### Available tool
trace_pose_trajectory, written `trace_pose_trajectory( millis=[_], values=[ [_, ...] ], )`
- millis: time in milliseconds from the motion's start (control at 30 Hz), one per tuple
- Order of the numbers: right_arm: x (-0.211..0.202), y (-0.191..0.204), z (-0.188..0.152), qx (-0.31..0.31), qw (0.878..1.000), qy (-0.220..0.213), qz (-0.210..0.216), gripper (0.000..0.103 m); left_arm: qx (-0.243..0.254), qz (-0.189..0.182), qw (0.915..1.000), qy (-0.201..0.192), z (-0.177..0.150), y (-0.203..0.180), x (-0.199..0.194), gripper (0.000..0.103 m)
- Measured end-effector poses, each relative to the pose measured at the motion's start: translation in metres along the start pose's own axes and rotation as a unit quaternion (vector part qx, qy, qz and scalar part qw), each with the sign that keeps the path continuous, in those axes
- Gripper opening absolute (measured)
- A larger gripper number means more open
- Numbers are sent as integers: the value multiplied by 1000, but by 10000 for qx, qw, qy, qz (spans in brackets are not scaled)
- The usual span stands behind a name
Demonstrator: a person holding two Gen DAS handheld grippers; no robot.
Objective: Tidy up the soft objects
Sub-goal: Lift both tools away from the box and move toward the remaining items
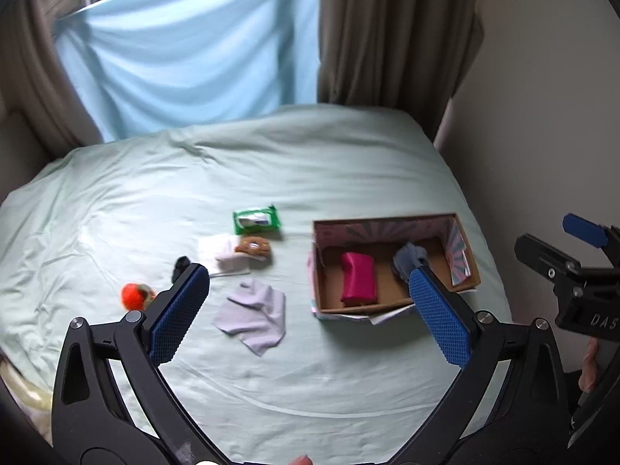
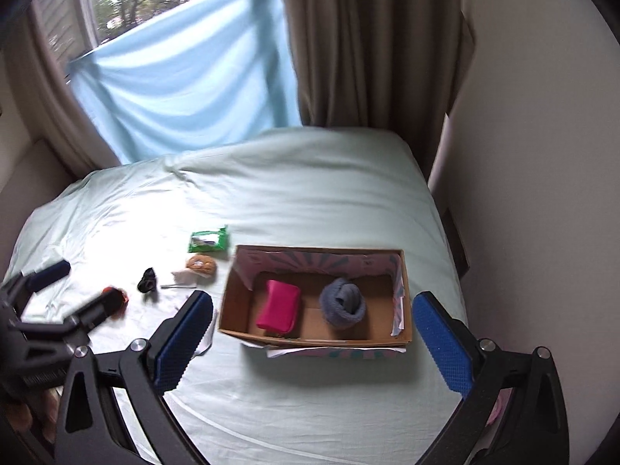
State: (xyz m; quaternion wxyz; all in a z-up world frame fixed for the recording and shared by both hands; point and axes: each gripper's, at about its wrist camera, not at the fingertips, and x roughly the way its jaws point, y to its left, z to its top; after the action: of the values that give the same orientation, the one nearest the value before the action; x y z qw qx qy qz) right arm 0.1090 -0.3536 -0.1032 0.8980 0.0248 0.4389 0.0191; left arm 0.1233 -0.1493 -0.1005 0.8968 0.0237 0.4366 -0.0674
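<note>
An open cardboard box (image 1: 463, 248) (image 2: 403, 271) sits on the bed, holding a pink pouch (image 1: 358, 283) (image 2: 278, 305) and a grey rolled sock (image 1: 407, 261) (image 2: 343, 307). Left of it lie a pale lilac cloth (image 1: 254, 316), a green wipes pack (image 1: 256, 220) (image 2: 208, 239), a brown plush (image 1: 254, 248) (image 2: 201, 265), a white cloth (image 1: 217, 254), a small black item (image 1: 181, 264) (image 2: 147, 280) and an orange ball (image 1: 133, 296). My left gripper (image 1: 310, 310) hangs open above the bed, empty. My right gripper (image 2: 310, 345) is open and empty in front of the box.
The bed's pale green sheet (image 1: 310, 162) reaches a blue cloth (image 1: 186, 62) and brown curtains (image 1: 391, 31) at the window. A wall (image 2: 542, 155) closes the right side. The other gripper shows at each view's edge (image 1: 573, 271) (image 2: 46, 310).
</note>
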Motion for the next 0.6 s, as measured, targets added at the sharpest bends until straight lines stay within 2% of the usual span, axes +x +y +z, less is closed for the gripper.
trace_pose_trajectory(
  millis=[133,267,600],
  values=[
    [-26,33,-6,-159,9994,-297,92,103,-232,92,9992,-304,-5,41,-32,103],
    [-47,64,-12,-25,9984,-534,170,103,-322,167,9981,-494,-11,83,-56,103],
    [-73,145,-24,54,9950,-984,140,103,-433,177,9969,-628,-23,178,-88,103]
  ],
)
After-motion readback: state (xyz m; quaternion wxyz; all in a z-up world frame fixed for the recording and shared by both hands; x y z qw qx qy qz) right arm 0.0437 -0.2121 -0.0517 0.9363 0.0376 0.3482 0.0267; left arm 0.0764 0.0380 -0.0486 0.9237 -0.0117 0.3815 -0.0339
